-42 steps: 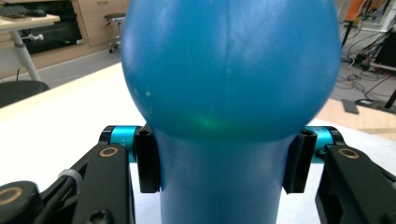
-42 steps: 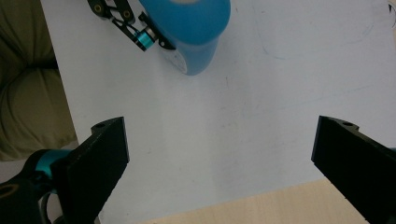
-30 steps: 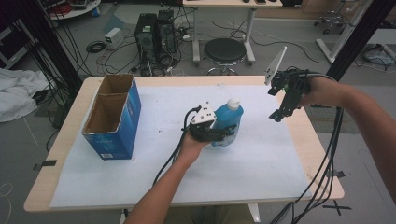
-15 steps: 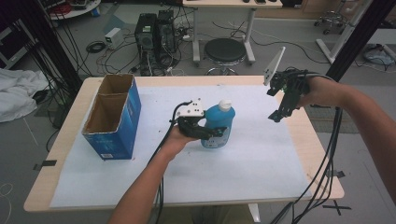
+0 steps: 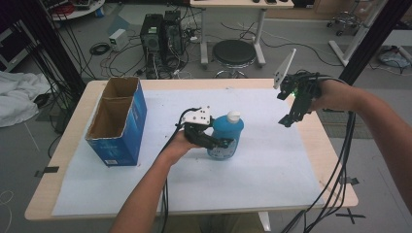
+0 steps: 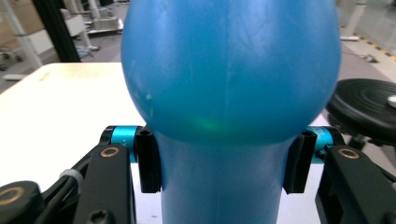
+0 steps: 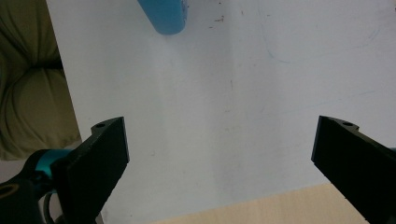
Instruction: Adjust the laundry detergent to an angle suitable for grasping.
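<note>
A blue plastic bottle (image 5: 226, 136) with a white cap stands upright near the middle of the white sheet. My left gripper (image 5: 217, 143) is shut on its lower body. In the left gripper view the bottle (image 6: 229, 84) bulges above the two pads (image 6: 149, 161), which press its narrower waist on either side. My right gripper (image 5: 291, 114) hangs above the table's right side, pointing down, open and holding nothing. In the right gripper view its jaws stand wide apart over the bare white sheet (image 7: 224, 116), with the bottle's blue edge (image 7: 163, 16) at the top.
An open blue cardboard box (image 5: 116, 121) stands at the table's left end. The white sheet (image 5: 272, 170) covers most of the wooden table (image 5: 335, 145). Cables trail from both grippers off the table's near and right edges. A stool, computers and wires are on the floor beyond.
My left gripper has carried the bottle leftward, toward the box. The right gripper has stayed in place, open.
</note>
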`<move>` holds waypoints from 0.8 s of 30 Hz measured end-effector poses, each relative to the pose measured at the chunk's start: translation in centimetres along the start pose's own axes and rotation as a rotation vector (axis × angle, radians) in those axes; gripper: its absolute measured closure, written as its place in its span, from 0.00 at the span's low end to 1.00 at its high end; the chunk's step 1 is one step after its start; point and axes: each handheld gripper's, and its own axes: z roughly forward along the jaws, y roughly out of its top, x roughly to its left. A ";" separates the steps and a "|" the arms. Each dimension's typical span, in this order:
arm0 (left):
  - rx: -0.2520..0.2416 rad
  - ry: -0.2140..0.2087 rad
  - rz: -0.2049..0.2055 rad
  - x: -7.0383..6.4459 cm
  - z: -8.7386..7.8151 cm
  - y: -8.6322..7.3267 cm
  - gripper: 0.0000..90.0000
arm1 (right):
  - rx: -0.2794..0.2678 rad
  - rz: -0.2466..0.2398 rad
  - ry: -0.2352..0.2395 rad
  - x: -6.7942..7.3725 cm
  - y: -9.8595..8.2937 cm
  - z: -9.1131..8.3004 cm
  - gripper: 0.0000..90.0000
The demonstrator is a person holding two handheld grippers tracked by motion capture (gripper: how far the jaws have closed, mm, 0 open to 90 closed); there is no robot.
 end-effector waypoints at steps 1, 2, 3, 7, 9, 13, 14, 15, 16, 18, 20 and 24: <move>-0.003 -0.007 0.002 0.0 0.0 -0.1 0.50 | 0.001 0.001 0.000 0.0 0.0 0.0 0.03; -0.001 -0.008 0.003 0.0 0.0 -0.1 0.50 | 0.000 0.002 -0.001 0.0 0.0 0.0 0.03; -0.005 -0.013 0.002 0.1 0.0 -0.1 0.50 | 0.001 0.004 0.000 0.0 0.0 0.0 0.03; -0.014 -0.028 0.010 0.0 0.1 -0.2 0.50 | 0.000 0.007 -0.001 0.0 0.0 0.0 0.03; -0.012 -0.033 0.008 0.0 0.3 -0.2 0.50 | 0.000 0.007 -0.001 0.0 0.0 0.0 0.03; -0.012 -0.043 0.001 -0.2 0.8 -0.5 0.50 | 0.002 0.005 -0.003 -0.1 0.0 0.0 0.03; -0.005 -0.043 0.010 -0.2 0.9 -0.6 0.50 | 0.002 0.008 -0.002 0.0 0.0 0.1 0.03; -0.006 -0.042 0.004 -0.3 1.1 -0.7 0.50 | 0.002 0.008 -0.002 0.0 0.0 0.1 0.03; -0.008 -0.043 0.000 -0.3 1.3 -0.8 0.50 | 0.002 0.007 -0.001 -0.1 0.0 0.1 0.03; -0.010 -0.040 -0.007 -0.3 1.5 -1.0 0.50 | 0.005 0.008 -0.001 -0.1 0.1 0.1 0.03; -0.012 -0.040 -0.005 -0.3 1.7 -1.1 0.50 | 0.012 0.017 0.000 0.0 0.1 0.1 0.03; 0.010 -0.044 0.000 -0.2 2.1 -1.4 0.50 | 0.009 0.013 0.001 0.0 0.1 0.1 0.03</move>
